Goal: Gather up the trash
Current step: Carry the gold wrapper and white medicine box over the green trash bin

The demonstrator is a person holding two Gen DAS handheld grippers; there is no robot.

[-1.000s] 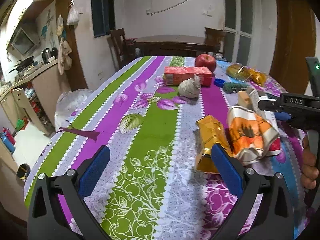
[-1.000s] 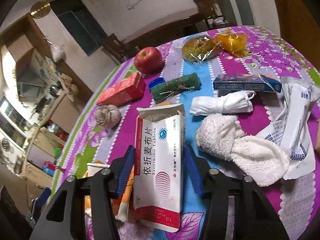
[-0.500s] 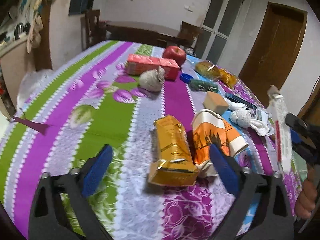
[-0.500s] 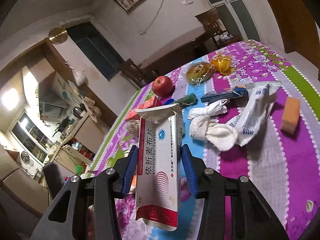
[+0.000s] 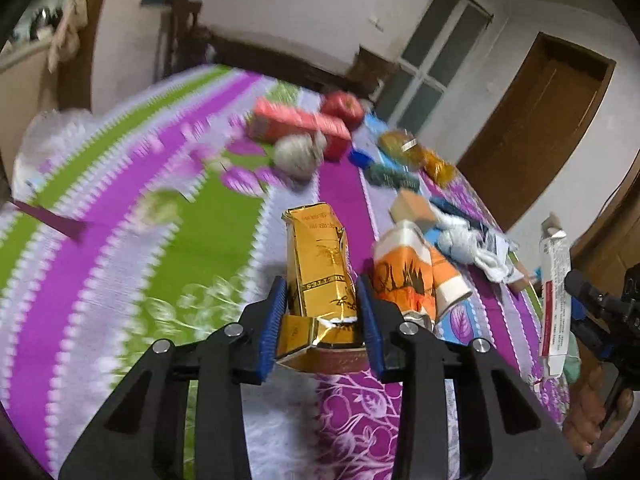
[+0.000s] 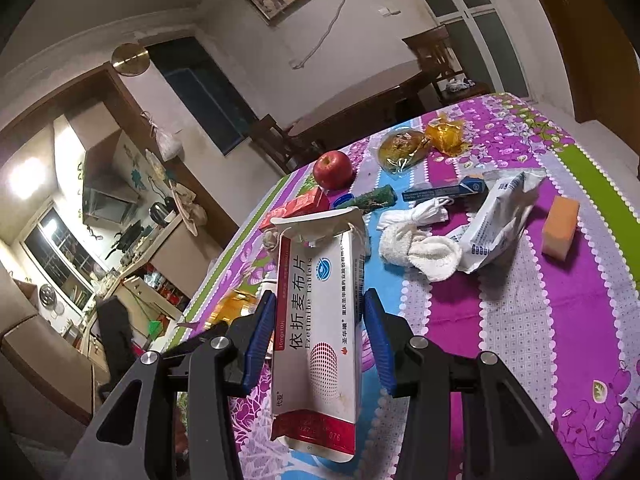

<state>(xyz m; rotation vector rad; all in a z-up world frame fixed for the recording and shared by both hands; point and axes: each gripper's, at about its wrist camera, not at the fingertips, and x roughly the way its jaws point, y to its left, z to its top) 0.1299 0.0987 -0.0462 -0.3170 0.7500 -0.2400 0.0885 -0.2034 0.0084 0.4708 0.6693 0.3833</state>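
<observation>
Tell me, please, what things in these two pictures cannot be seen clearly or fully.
- Left wrist view: the far table items around the apple are smeared by motion blur.
- Left wrist view: the left gripper has its jaws closing around the gold packet; firm contact cannot be told.
- Right wrist view: the tablet box in the right gripper hides the table behind it.
- Both views: no trash bin shows.

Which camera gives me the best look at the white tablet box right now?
The right wrist view: the white tablet box fills the centre, held off the table between the right tongs, its print readable and its top flap torn open. The left wrist view shows it only edge-on at the far right.
</observation>
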